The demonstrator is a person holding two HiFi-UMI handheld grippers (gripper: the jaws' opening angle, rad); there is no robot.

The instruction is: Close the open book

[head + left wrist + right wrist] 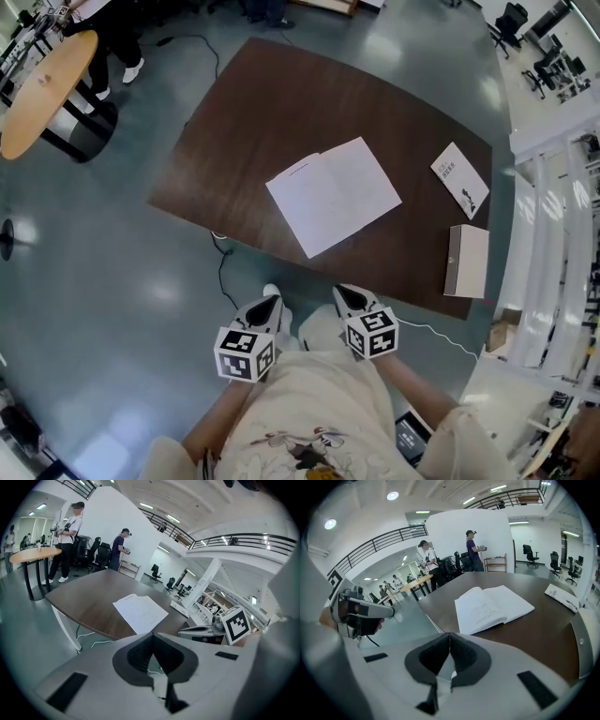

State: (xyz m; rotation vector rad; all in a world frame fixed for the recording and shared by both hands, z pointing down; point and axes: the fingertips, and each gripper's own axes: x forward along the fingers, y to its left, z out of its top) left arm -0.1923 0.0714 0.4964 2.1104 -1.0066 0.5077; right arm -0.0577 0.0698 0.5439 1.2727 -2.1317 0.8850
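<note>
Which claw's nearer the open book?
Right. Right claw is short of the table edge, in line with the open book; left claw is alongside, further left.

Left gripper (265, 310), right gripper (351, 298): side by side, jaws together, both empty.

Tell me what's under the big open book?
The open book lies flat on the dark brown table. Its pages cover the spot beneath, so anything flat there is hidden.

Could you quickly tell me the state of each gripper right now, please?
Left gripper: closed, holding nothing.
Right gripper: closed, holding nothing.
</note>
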